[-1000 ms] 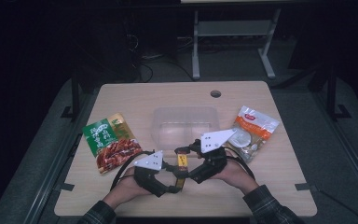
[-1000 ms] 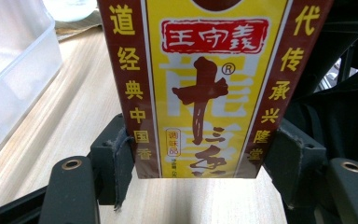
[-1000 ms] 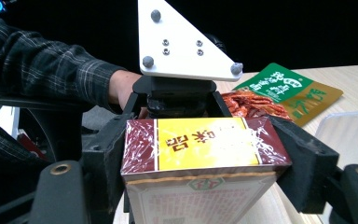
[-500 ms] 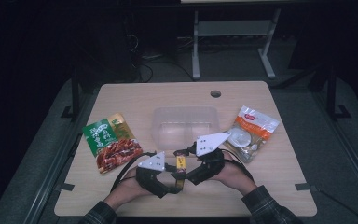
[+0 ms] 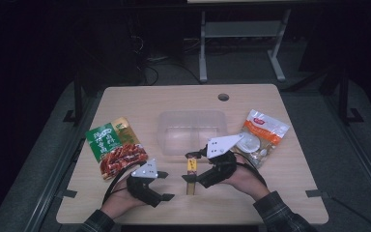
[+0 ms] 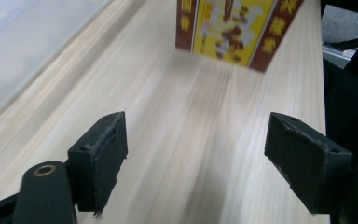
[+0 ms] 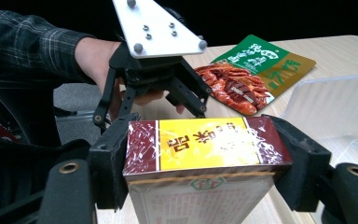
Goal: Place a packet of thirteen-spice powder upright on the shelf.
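While the left gripper (image 5: 166, 186) hangs just above the table (image 5: 140, 101) with its jaws spread and nothing between them, having just been opening, I read it as done with the box. Its own view looks along bare wood to the yellow and maroon box (image 6: 235, 28), apart from the pads and a little ahead of them.

Moving right, the right gripper (image 5: 189, 166) pinches that box across its two narrow sides, near the front edge of the table and just in front of the clear plastic tub (image 5: 193, 130). From above the box (image 5: 191, 169) is a thin sliver standing on edge. The right gripper view gives what that angle cannot: a glossy film wrap with creases, a flat printed top face, and both pads seated square on the sides of the box (image 7: 205, 144).

I judge it light and stiff, a cardboard carton that holds shape under a moderate squeeze, but the film looks slippery, so I want the pads flat on the sides rather than on a corner.

The high view alone places the green and red snack bag (image 5: 116, 147) at far left and the white pouch (image 5: 261, 137) at far right.
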### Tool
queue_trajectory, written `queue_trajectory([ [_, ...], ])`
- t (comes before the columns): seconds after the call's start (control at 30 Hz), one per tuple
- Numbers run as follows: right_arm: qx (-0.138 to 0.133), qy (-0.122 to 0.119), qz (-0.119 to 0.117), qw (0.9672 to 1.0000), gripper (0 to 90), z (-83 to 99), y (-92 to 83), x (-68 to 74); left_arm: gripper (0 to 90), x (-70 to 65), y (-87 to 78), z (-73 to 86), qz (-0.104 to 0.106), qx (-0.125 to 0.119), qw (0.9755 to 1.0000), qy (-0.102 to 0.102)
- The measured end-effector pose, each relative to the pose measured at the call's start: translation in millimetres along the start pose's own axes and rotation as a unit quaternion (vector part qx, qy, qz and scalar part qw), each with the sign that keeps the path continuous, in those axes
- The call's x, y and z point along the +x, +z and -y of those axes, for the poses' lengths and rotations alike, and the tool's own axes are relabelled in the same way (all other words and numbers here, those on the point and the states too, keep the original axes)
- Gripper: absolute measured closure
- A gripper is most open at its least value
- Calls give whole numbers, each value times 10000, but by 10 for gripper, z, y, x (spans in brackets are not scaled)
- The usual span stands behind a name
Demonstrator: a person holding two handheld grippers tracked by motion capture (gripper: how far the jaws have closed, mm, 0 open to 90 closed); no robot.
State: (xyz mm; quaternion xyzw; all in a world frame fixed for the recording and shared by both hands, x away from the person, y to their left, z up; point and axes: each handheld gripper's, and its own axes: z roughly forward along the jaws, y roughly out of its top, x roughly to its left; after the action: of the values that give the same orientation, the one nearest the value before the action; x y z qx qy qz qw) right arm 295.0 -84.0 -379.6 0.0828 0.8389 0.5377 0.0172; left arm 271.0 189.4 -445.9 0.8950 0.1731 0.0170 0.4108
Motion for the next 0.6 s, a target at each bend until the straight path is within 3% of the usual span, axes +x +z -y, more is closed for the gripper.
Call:
queue_trajectory([
  [0.17, 25, 26, -19, 10000, 308, 19, -7, -44, 204, -39, -83, 78, -163, -18, 9999, -51],
  [0.6, 91, 88, -29, 9999, 307, -42, -83, -187, 215, -1, -68, 126, -221, 13, 9997, 44],
])
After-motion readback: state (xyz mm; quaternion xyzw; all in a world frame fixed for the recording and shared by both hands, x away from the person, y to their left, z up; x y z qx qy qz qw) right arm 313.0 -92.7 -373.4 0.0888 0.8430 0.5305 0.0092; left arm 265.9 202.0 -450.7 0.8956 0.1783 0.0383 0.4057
